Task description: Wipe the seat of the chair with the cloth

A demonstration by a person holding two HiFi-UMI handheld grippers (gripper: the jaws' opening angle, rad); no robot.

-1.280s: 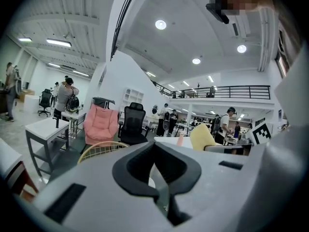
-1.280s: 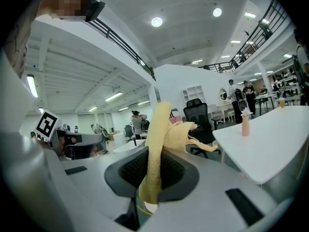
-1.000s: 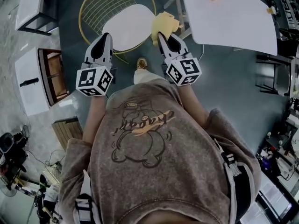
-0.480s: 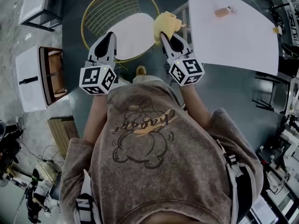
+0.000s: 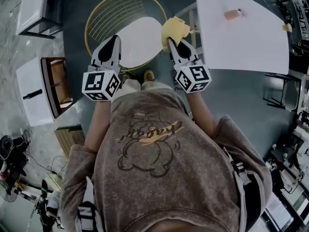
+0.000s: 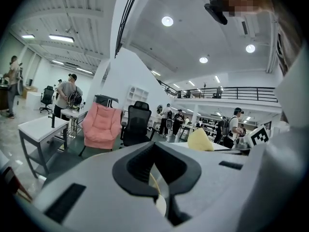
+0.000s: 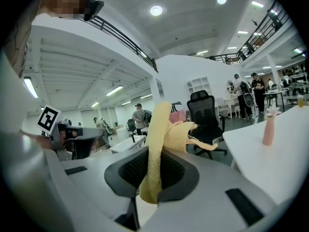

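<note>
Yellow cloth [image 5: 175, 28]: clamped in right tongs [image 5: 173, 40], at right edge of chair seat [image 5: 140, 35]. White seat lies leftward of cloth, between both tongs. Also: left tongs [image 5: 112, 41], closed, empty.

White table [image 5: 251, 42], with small pink vase [image 5: 233, 14] upright on top; well left of table, white cabinet [image 5: 30, 93].

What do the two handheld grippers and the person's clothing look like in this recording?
The left gripper and right gripper match: light grey wedge-shaped bodies, black-lined jaw openings, each backed by a white cube with black square markers. The person wears a mottled brown-grey sweatshirt with a cartoon bear print.
</note>
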